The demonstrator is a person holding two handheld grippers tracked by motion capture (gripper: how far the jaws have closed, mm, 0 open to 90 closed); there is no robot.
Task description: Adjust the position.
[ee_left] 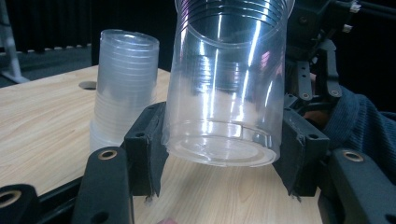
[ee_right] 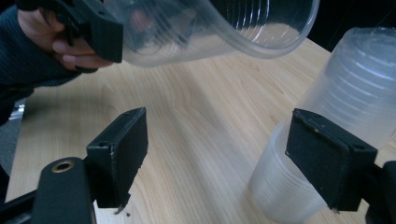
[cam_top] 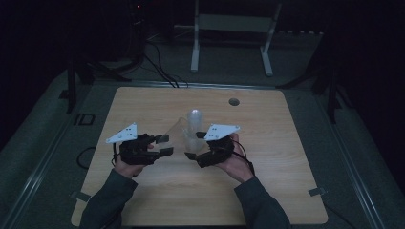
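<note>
A single clear plastic cup (ee_left: 224,93) is held by its base between the jaws of my left gripper (ee_left: 219,154), mouth pointing away and tilted. From above, that cup (cam_top: 175,130) juts from the left gripper (cam_top: 165,145) toward an upside-down stack of clear cups (cam_top: 194,125) at the table's middle. My right gripper (cam_top: 195,144) stands open beside the stack. Along its own jaws, the right gripper (ee_right: 219,154) has bare wood between them, and the stack (ee_right: 345,93) rises just behind its right finger (ee_right: 329,158). The held cup (ee_right: 210,28) hangs above.
The wooden table (cam_top: 267,181) has a round cable hole (cam_top: 233,101) at the back right. A white metal stand (cam_top: 231,24) and cables (cam_top: 160,67) lie on the dark floor beyond the far edge. The person's sleeves (cam_top: 107,200) come in at the front.
</note>
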